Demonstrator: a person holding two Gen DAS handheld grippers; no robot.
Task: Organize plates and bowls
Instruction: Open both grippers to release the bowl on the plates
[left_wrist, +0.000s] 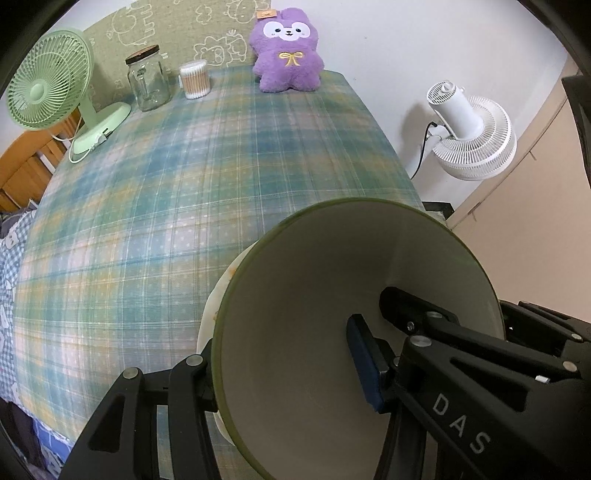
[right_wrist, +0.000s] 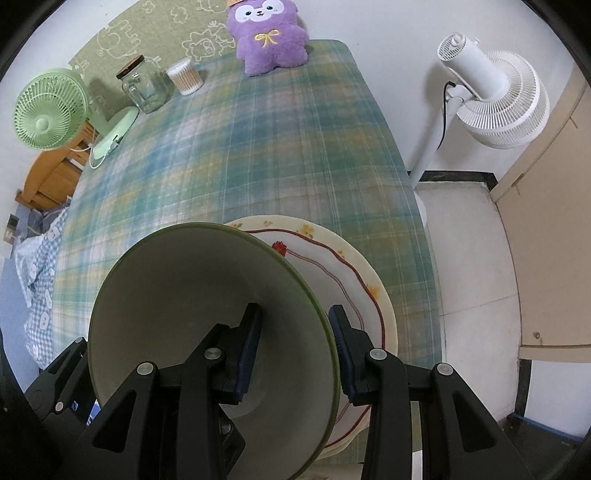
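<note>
Both grippers clamped on one green-rimmed bowl (right_wrist: 177, 295), opposite sides of the rim. Right gripper (right_wrist: 295, 354): one pad inside the bowl, one outside against the wall, jaws partly open, wall pinched between. Left gripper (left_wrist: 288, 373): one finger outside the rim, one blue pad (left_wrist: 364, 363) inside, same hold. Bowl empty, pale inside, over a stack of plates (right_wrist: 354, 280) near the table's right front corner; contact with the stack can't be judged. Plates: two visible at least, top one with red wavy line and a red flower, lower one with yellow flowers. Along the back edge of the checked tablecloth (right_wrist: 258, 147): one glass jar (right_wrist: 146, 90), looks empty, lid on; one tub of cotton swabs (right_wrist: 184, 77), full; one purple plush (right_wrist: 267, 37). One green fan (right_wrist: 51, 110) at the left back corner. One white fan (right_wrist: 495, 96) off the table, right side.
</note>
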